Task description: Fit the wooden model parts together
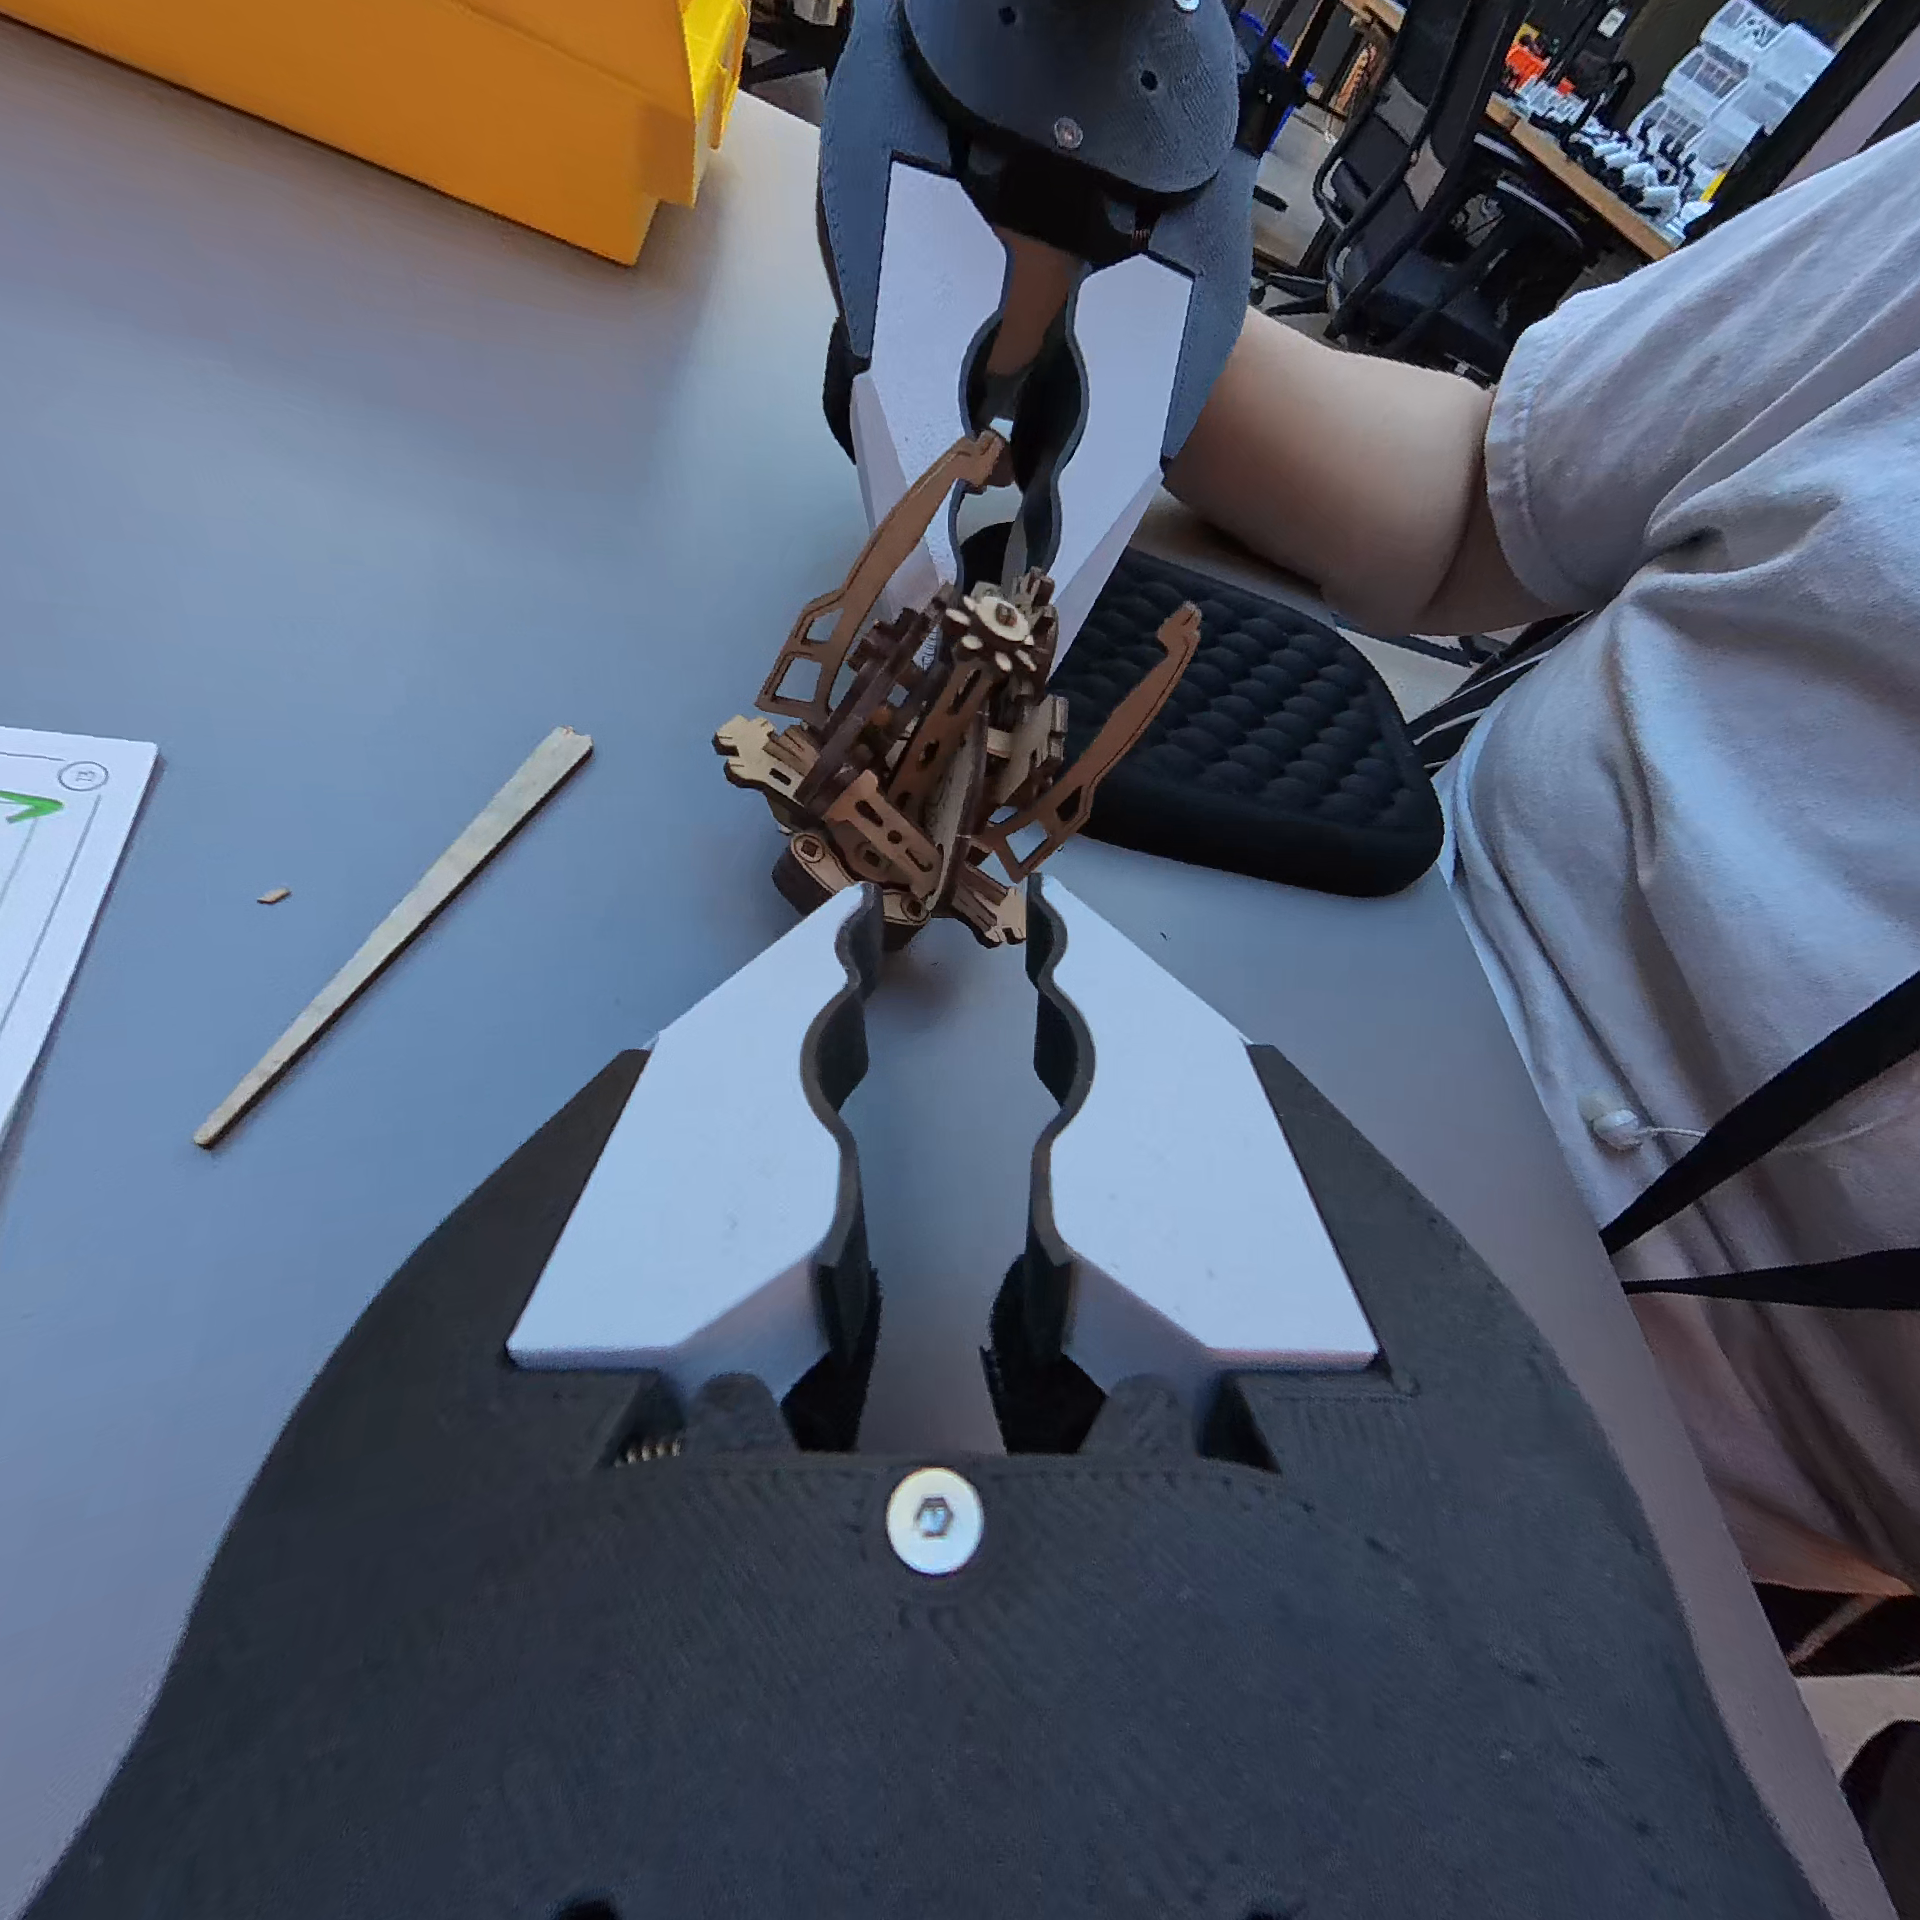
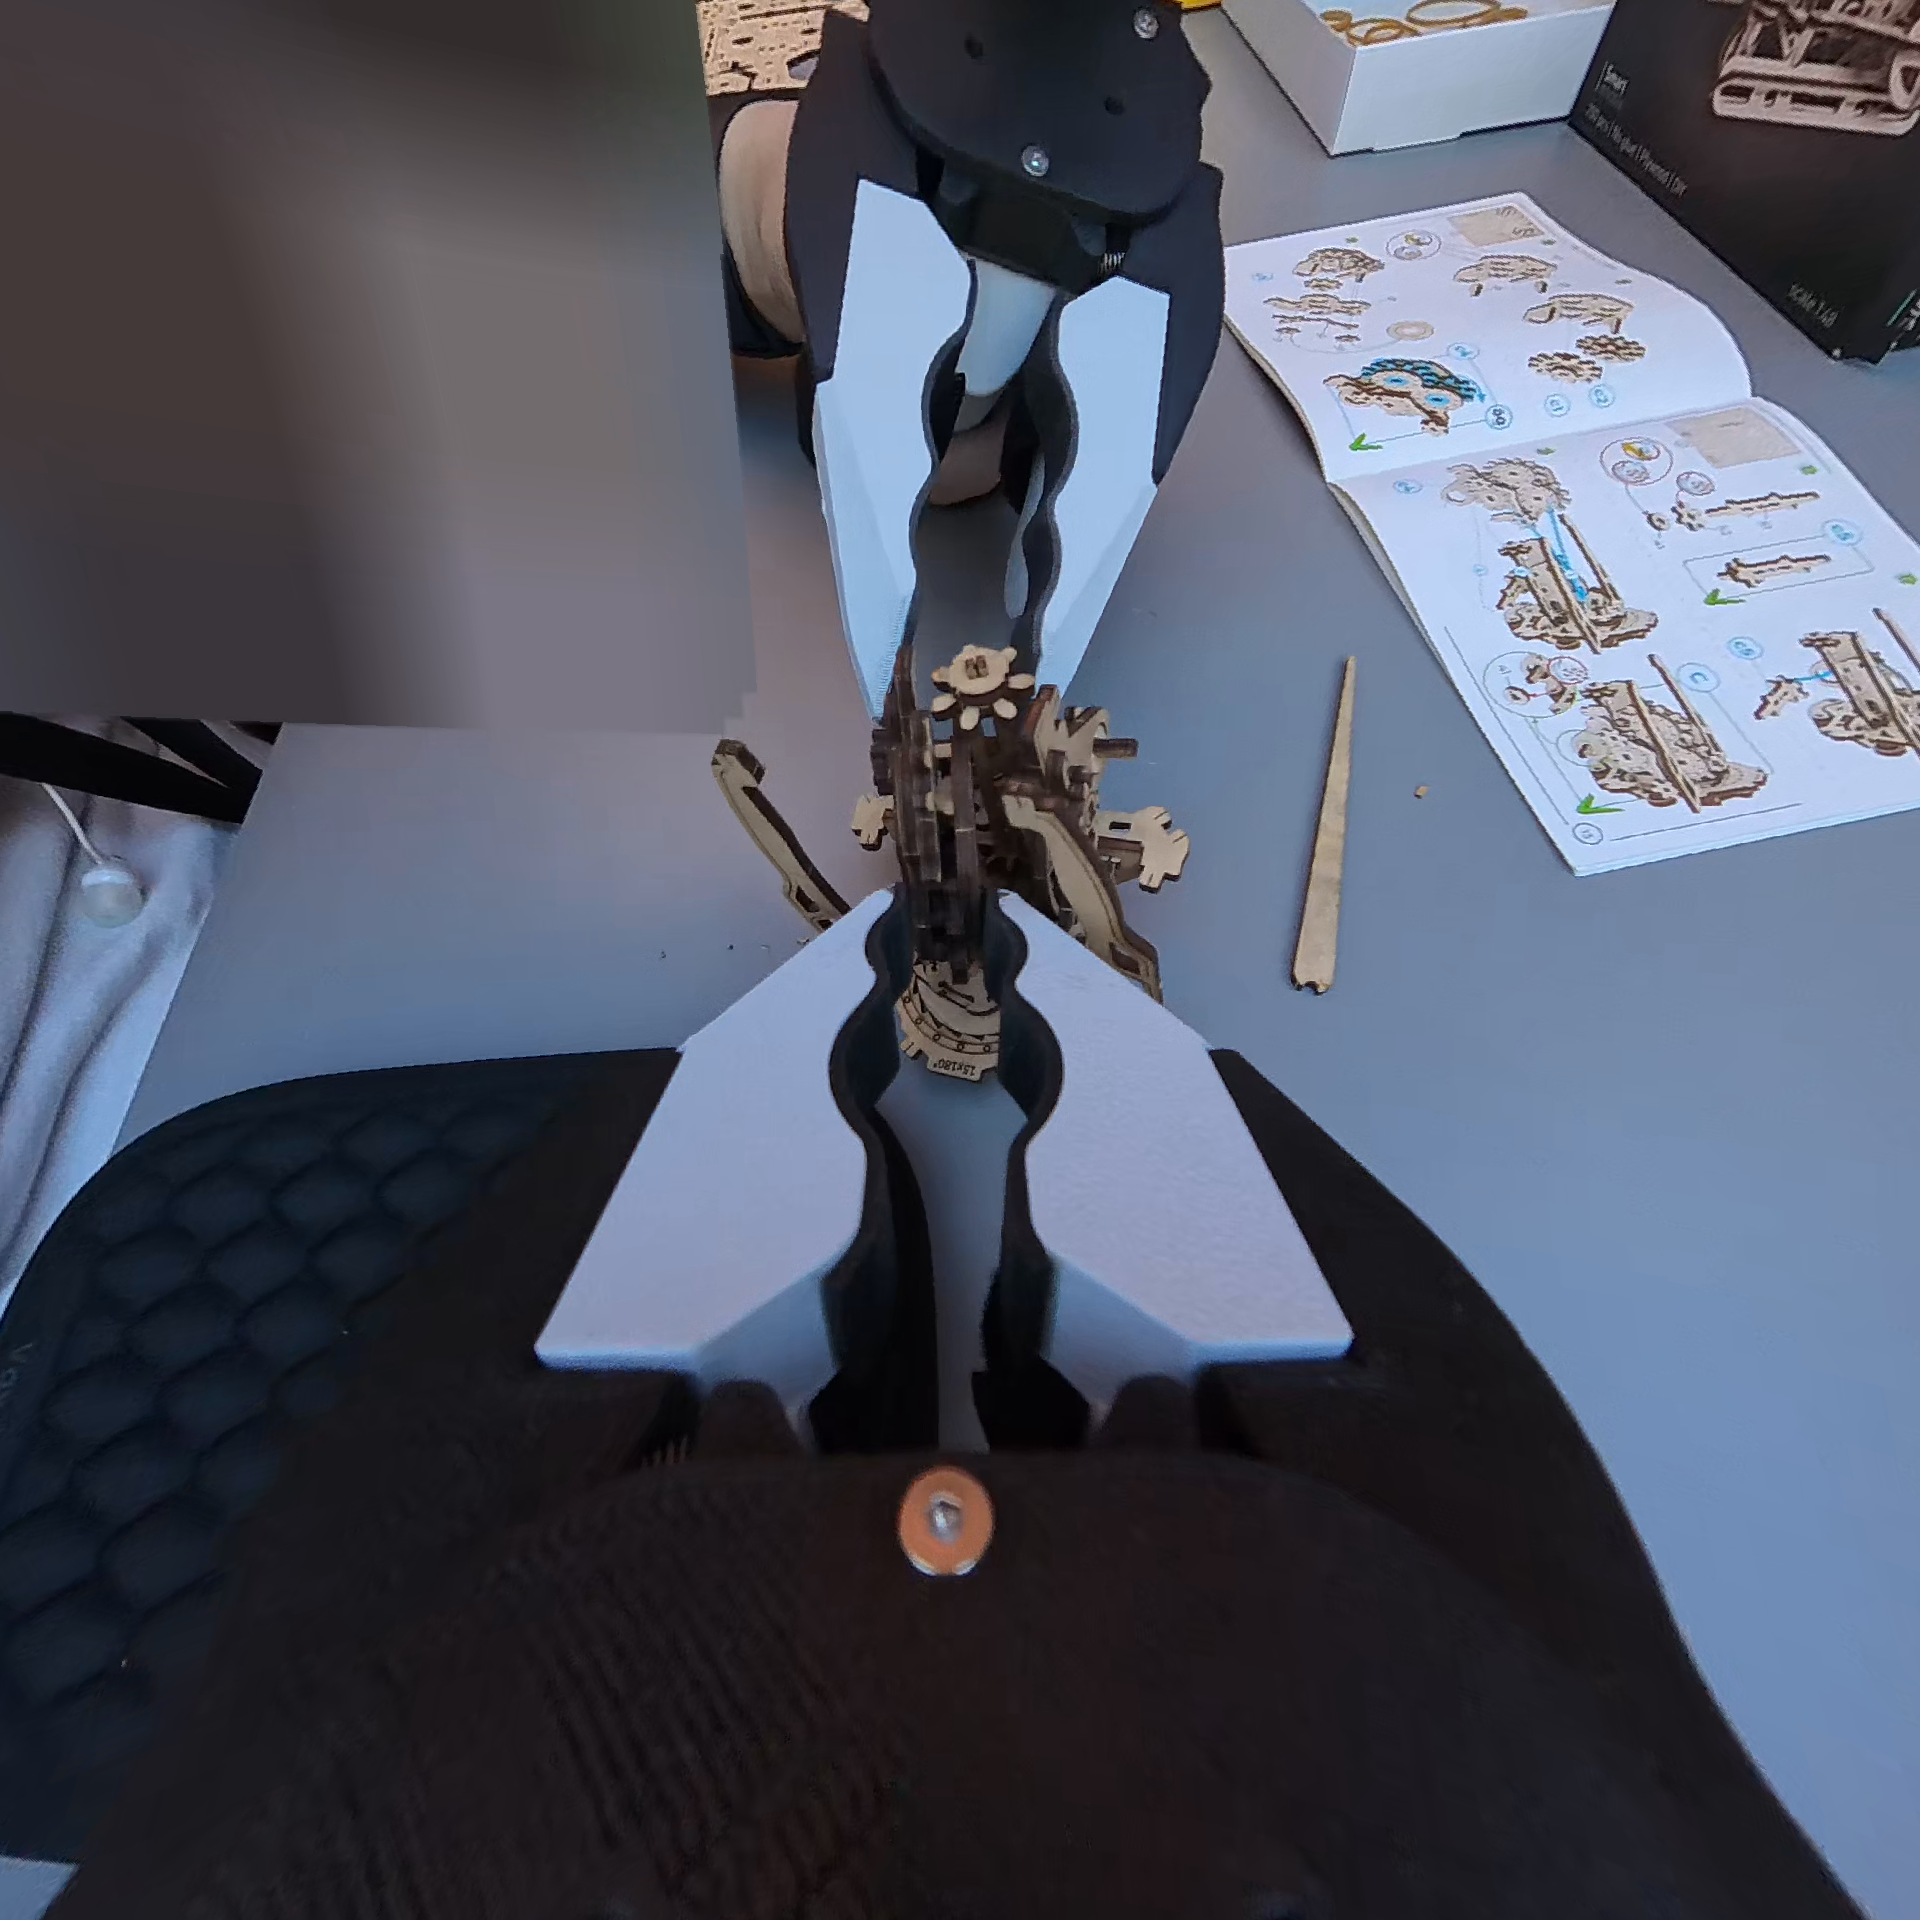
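A small wooden model (image 1: 914,758) of gears and curved arms is held just above the grey table (image 1: 312,520), between the two grippers, which face each other. My left gripper (image 1: 951,904) is shut on its near lower end. My right gripper (image 1: 997,592) comes in from the far side, its tips at the model's top gear. In the right wrist view the right gripper (image 2: 948,914) is shut on the model (image 2: 966,810), and the left gripper (image 2: 971,655) holds the far end. A loose tapered wooden stick (image 1: 395,935) lies on the table; it also shows in the right wrist view (image 2: 1325,821).
An open instruction booklet (image 2: 1558,520) lies beyond the stick. A yellow bin (image 1: 416,104) stands at the far left. A black padded cushion (image 1: 1247,727) sits at the table edge by the person's arm (image 1: 1351,468). A white box (image 2: 1434,73) and a dark box (image 2: 1766,156) stand behind the booklet. There is about 4 cm between the tips of the two grippers. From the left gripper's tips to the loose tapered wooden stick (image 1: 395,935) is close to 9 cm. My right wrist view (image 2: 1329,779) looks at it from another angle.
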The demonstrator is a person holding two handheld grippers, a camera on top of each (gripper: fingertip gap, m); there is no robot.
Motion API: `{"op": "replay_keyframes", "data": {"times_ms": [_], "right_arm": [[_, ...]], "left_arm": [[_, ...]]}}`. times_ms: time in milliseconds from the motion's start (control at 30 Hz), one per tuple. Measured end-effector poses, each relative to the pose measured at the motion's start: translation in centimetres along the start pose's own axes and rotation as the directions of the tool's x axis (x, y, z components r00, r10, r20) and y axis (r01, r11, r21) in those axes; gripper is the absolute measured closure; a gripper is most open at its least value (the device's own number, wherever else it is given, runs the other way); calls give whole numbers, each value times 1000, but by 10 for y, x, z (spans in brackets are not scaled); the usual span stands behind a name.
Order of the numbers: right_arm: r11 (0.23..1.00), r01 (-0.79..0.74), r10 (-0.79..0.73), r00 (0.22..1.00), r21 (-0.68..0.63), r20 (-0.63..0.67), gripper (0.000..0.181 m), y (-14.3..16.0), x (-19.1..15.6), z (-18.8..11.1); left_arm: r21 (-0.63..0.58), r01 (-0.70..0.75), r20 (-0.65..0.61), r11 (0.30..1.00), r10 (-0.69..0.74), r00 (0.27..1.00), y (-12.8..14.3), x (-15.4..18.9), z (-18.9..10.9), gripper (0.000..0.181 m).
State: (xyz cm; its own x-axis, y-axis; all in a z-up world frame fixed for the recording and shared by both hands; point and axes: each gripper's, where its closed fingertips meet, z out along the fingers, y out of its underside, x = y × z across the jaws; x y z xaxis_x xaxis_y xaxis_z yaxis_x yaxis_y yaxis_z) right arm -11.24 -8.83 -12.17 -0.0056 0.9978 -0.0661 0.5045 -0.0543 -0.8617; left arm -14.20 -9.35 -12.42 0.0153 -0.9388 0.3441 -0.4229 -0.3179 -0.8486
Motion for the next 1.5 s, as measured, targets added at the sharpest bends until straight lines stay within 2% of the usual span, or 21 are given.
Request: {"op": "replay_keyframes", "data": {"times_ms": [200, 267, 333, 400, 567, 633, 733, 900, 967, 1100, 1233, 1500], "right_arm": [[999, 33, -33, 999, 17, 0, 170, 1, 0, -1], [1000, 16, -16, 1000, 25, 10, 170, 1, 1, -2], [999, -1, 0, 1000, 32, 24, 170, 1, 2, -3], [999, -17, 16, 999, 38, 37, 170, 2, 3, -3], [998, -44, 41, 997, 43, 66, 170, 2, 3, -4], [998, -50, 47, 996, 44, 77, 170, 2, 3, -4], [997, -63, 58, 994, 46, 93, 170, 2, 4, -4], [995, -78, 72, 991, 57, 110, 170, 3, 6, -5], [995, -85, 78, 991, 61, 107, 170, 3, 7, -6], [992, -101, 93, 989, 69, 114, 170, 4, 8, -9], [991, -94, 82, 990, 97, 116, 170, -2, 7, -13], [990, -77, 63, 991, 114, 121, 170, -3, 5, -18]], "left_arm": [[-35, 14, 29, 999, -13, 999, 7, -7, -4, 133], [-34, 0, 39, 999, 2, 999, 6, -10, -4, 131], [-37, -50, 70, 998, 52, 996, 4, -17, -6, 136], [-79, -138, 157, 987, 149, 976, 5, -34, -10, 142], [-226, -279, 176, 933, 321, 931, 23, -36, -3, 113], [-230, -308, 192, 923, 353, 916, 19, -40, 0, 124], [-191, -319, 142, 928, 347, 927, 10, -34, 9, 129], [-238, -333, 116, 912, 367, 923, 13, -34, 21, 138], [-226, -349, 117, 909, 381, 917, 10, -32, 24, 148], [-206, -354, 138, 912, 385, 913, 7, -30, 24, 148], [-159, -285, 142, 945, 307, 941, 3, -24, 22, 149], [-140, -161, 153, 977, 182, 971, 4, -24, 23, 149]]}}
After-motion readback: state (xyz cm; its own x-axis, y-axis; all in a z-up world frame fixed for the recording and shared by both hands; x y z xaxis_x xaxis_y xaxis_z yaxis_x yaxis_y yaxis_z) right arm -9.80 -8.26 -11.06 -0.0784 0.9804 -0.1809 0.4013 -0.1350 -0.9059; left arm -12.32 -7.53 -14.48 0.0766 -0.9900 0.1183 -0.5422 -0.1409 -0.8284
